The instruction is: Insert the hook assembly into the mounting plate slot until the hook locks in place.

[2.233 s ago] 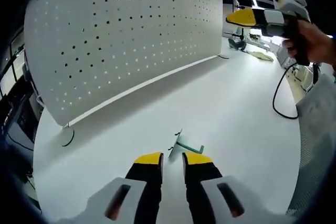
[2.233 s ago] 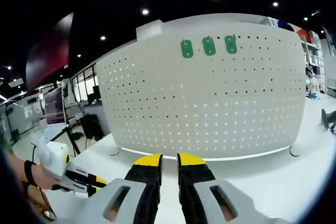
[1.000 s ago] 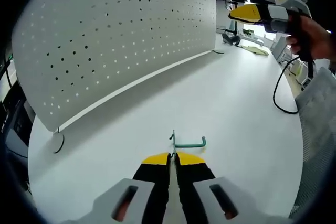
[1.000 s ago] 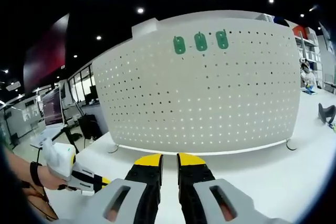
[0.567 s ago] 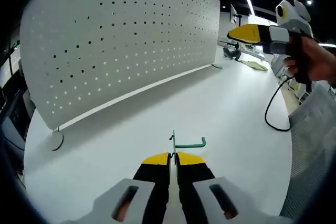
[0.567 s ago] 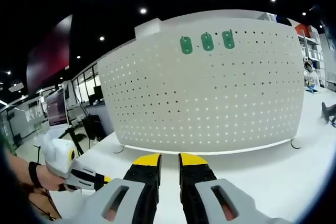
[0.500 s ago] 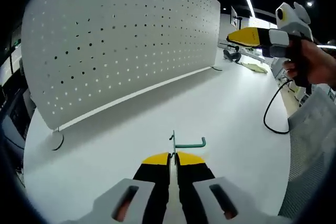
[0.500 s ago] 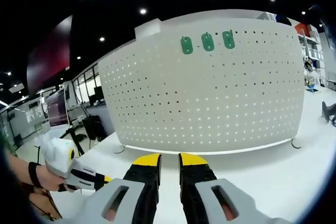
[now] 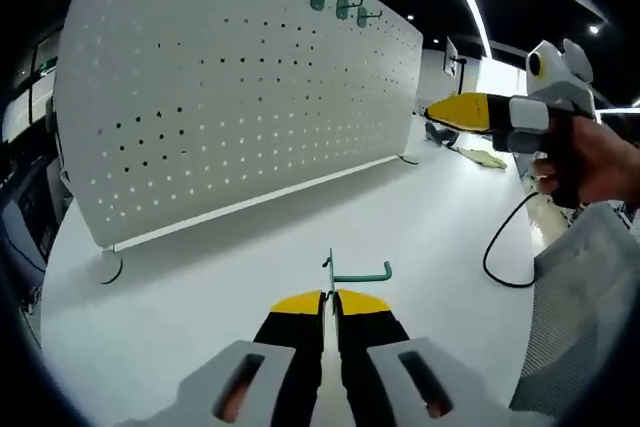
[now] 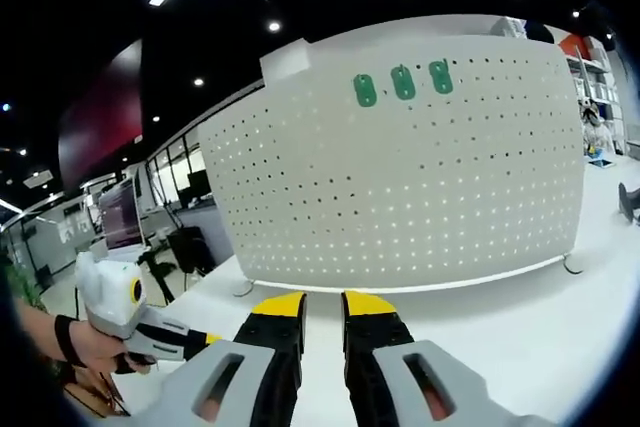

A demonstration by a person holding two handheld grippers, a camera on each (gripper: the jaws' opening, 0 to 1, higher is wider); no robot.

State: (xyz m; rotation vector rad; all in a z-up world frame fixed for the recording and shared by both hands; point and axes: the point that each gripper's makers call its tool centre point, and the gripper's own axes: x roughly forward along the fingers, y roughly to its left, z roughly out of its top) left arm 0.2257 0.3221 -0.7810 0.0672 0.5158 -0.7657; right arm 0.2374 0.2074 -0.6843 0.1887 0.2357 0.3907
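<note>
Left gripper view: left gripper (image 9: 329, 299) fingers pinched on hook (image 9: 352, 272) above desk (image 9: 400, 217), thin hold, could twist or drop; right gripper view: right gripper (image 10: 319, 303) fingers slightly parted, empty, plates (image 10: 402, 84) high on pegboard (image 10: 420, 187).

Each tool has black jaws with yellow tips set in a pale grey body with two oval slots. The left tool (image 9: 330, 299) shows this from behind, as does the right tool (image 10: 322, 303). Seen from the side, each has a white housing and a grey handle; a black cable (image 9: 503, 247) hangs from the right one. A dark band (image 10: 62, 339) circles the left wrist, and a pale grey sleeve (image 9: 580, 297) covers the right arm.
</note>
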